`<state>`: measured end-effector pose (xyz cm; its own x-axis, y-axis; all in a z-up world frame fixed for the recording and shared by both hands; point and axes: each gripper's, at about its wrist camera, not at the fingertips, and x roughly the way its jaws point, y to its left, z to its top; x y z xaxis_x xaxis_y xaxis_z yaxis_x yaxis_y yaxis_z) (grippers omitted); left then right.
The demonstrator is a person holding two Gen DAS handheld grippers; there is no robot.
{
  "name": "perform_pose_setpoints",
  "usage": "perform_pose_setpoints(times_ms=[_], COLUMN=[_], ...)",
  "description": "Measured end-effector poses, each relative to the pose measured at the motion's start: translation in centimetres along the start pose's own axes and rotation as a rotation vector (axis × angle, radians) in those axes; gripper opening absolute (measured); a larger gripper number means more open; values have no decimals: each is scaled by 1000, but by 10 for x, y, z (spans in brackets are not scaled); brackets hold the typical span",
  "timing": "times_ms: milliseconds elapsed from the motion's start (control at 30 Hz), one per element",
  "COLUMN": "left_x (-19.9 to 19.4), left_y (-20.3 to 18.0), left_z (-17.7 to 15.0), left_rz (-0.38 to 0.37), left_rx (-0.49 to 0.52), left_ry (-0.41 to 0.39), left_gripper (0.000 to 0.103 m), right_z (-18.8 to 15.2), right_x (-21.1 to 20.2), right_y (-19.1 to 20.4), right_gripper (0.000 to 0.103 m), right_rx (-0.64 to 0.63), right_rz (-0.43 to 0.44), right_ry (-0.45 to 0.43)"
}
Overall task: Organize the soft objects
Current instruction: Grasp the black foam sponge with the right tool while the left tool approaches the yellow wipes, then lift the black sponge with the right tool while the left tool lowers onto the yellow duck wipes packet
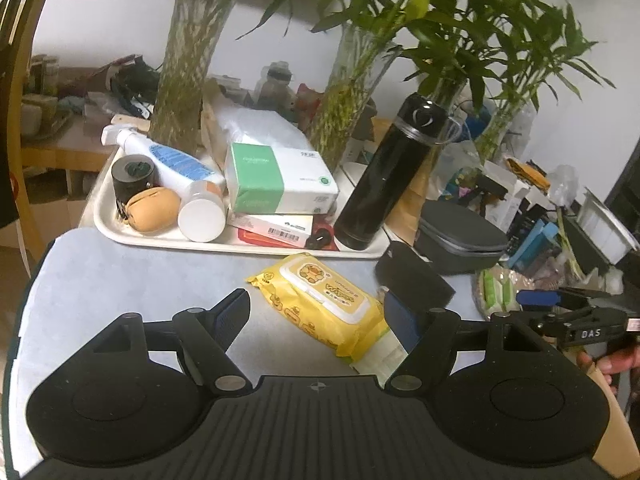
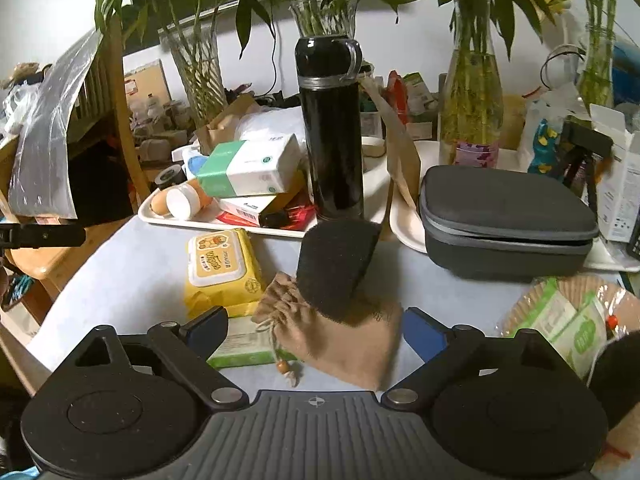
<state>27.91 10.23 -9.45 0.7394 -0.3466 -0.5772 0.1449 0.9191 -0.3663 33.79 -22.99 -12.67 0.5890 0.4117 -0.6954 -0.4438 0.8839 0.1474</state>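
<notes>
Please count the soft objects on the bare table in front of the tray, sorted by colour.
Yellow: 1, wipes pack
Tan: 1, drawstring pouch
Black: 1, fuzzy pouch
Green-white: 1, flat pack, partly hidden
Total: 4

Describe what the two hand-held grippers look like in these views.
Both are matte black plastic. The left hand-held gripper and the right hand-held gripper each have a ribbed centre plate with a small crosshair mark, two round domed housings, silver pivot pins, and angled fingers faced with blue pads. Seen from the left wrist view, the right one carries a white "DAS" label.
</notes>
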Motion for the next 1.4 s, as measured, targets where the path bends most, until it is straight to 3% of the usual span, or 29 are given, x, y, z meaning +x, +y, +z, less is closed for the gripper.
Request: perform_pose_setpoints(times_ms=[600,800,933,1000,1400], left_x=[30,34,38,39,37], left_y=[32,34,33,33,38], left_z=[-17,-18,-19,-20,-22], left_rz=[-3,-15,-10,-12,29], left_rx=[-90,-100,-94,-91,-113], left_ry=[54,63,75,78,100], left_gripper=[73,73,73,73,73], right_z=[10,17,20,21,39], right_x=[77,104,115,118,81], right_y=[-19,-22,-27,-30,-16], right_gripper=[89,84,73,64,58], right_rx=[18,61,100,118,-4], right_rz=[42,62,70,71,57], right_ry=[-7,1,10,12,-24])
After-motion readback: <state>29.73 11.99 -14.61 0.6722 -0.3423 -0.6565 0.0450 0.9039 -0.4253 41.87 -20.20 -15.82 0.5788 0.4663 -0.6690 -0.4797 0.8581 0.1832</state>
